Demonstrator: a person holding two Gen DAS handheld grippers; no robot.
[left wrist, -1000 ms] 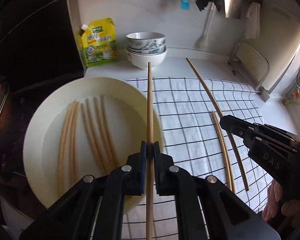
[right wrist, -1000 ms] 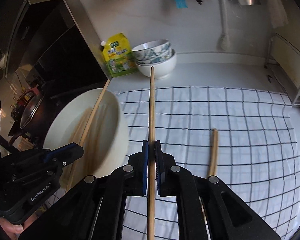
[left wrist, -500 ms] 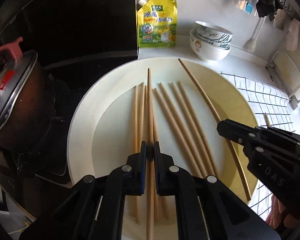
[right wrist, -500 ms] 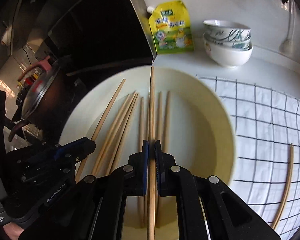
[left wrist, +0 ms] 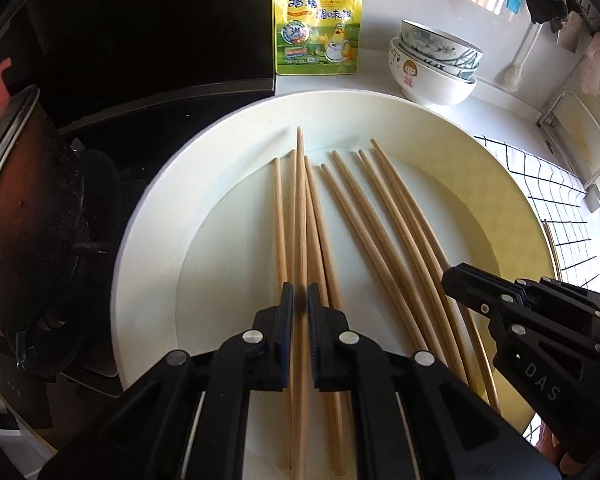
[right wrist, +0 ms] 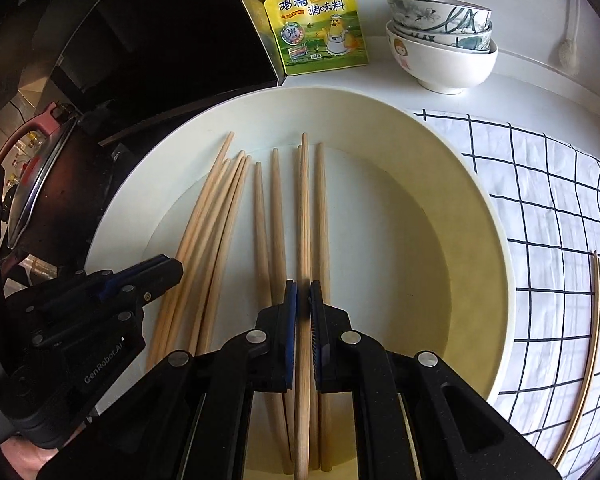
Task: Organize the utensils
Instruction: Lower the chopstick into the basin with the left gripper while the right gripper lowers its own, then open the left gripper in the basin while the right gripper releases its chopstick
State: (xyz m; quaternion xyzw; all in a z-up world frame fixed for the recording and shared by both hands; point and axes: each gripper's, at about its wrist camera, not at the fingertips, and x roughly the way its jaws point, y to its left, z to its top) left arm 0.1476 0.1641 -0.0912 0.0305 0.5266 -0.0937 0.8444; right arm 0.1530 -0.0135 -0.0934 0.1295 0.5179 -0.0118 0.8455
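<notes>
Bright daylight from the right, w/ glare on the white counter (left wrist: 376, 80) by the plate (left wrist: 236, 140). Left of plate, stove side sits in deep shadow. Sharp centre; strong fisheye bending, dark vignette at corners.

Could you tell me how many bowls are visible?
3, stacked behind the plate, right of the yellow pouch: white bowl at bottom, two patterned bowls nested inside; more may be hidden.
</notes>
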